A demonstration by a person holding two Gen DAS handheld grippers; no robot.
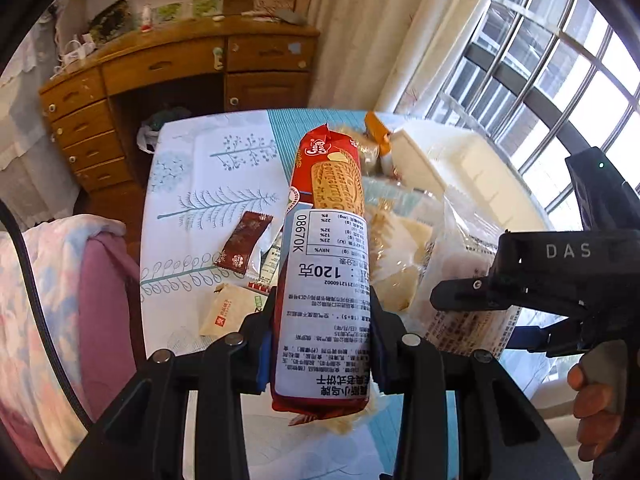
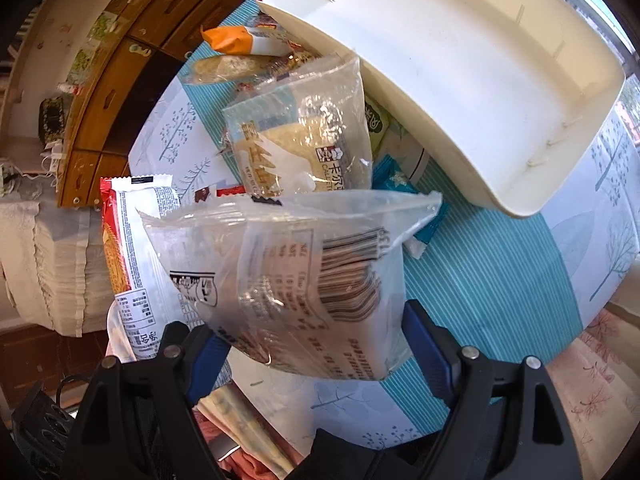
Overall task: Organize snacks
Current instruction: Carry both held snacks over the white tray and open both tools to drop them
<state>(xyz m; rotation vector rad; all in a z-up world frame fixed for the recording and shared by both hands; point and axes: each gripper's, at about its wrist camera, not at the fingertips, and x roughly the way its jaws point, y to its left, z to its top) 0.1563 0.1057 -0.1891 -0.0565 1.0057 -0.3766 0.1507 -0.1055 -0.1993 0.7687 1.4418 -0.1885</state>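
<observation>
My left gripper [image 1: 322, 340] is shut on a red biscuit roll [image 1: 326, 240] with a white label, held above the table; the roll also shows in the right wrist view [image 2: 128, 248]. My right gripper [image 2: 316, 344] is shut on a clear plastic snack bag [image 2: 304, 276] with a barcode, and it appears at the right of the left wrist view [image 1: 472, 292]. A white plastic tray [image 2: 460, 80] lies just beyond, on the table. A clear bag of pale cakes [image 2: 308, 132] lies in front of the tray.
The table has a blue striped and tree-print cloth [image 2: 492, 280]. Loose snacks lie on it: a dark red packet [image 1: 244, 244], a beige packet [image 1: 228, 312], an orange packet [image 2: 236, 40], a blue packet [image 2: 404, 184]. A wooden desk [image 1: 168, 80] stands behind, a window [image 1: 560, 80] to the right.
</observation>
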